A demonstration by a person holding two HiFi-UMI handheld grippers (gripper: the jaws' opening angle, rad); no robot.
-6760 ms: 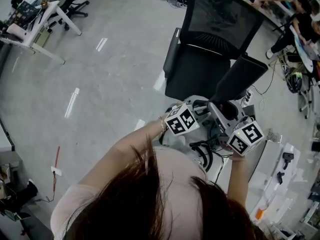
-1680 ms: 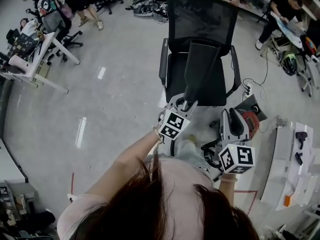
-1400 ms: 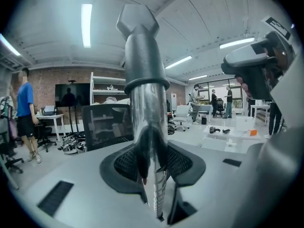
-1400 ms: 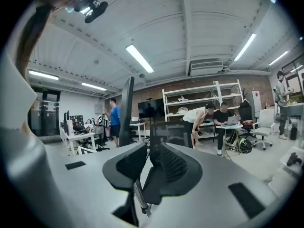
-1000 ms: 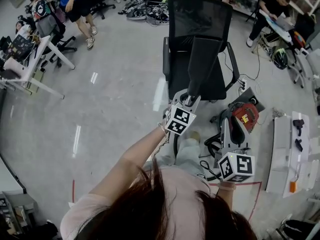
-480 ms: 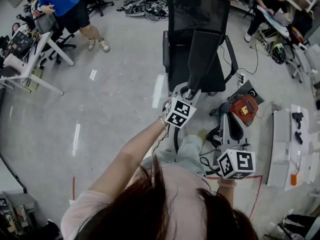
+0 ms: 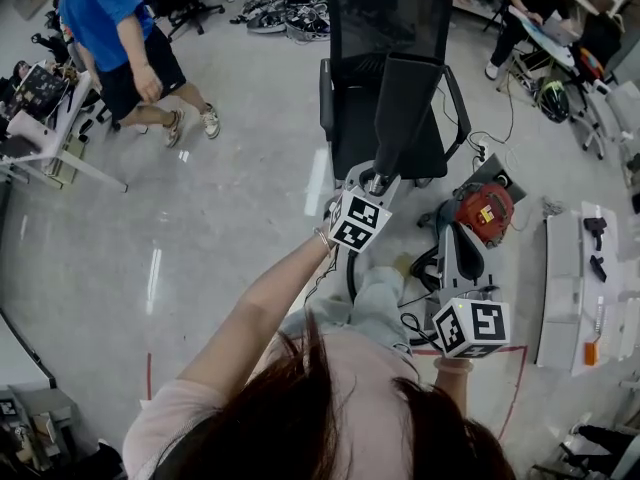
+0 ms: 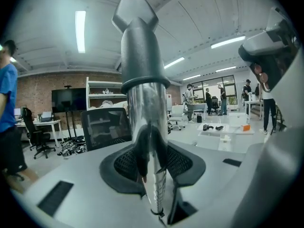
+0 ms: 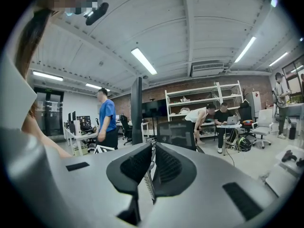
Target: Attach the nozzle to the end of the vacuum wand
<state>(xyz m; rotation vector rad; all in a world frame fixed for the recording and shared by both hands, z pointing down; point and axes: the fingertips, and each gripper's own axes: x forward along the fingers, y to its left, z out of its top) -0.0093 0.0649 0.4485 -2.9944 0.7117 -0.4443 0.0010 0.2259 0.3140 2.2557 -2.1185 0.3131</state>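
My left gripper (image 7: 372,183) is shut on a shiny metal vacuum wand (image 8: 148,141), which stands upright between its pads. A dark grey nozzle (image 8: 140,51) sits on the wand's top end and shows as a long dark piece (image 7: 403,108) over the chair. The same dark pole (image 9: 136,109) stands left of my right gripper (image 9: 153,148). That gripper's jaws have just been closing and now leave only a thin slit, with nothing between them. It hovers at the lower right (image 7: 458,260) above the red and grey vacuum body (image 7: 484,211) and its black hose (image 7: 425,268).
A black mesh office chair (image 7: 372,28) stands just beyond the wand. A person in a blue shirt (image 7: 105,23) walks at the upper left near a white desk (image 7: 70,118). A white bench with tools (image 7: 575,288) lies to the right, and people work at desks at the upper right (image 7: 540,3).
The person in blue has walked further into view at the upper left. Both grippers have drifted a little, the left still holding the wand. Several seconds ago both grippers were together at the vacuum.
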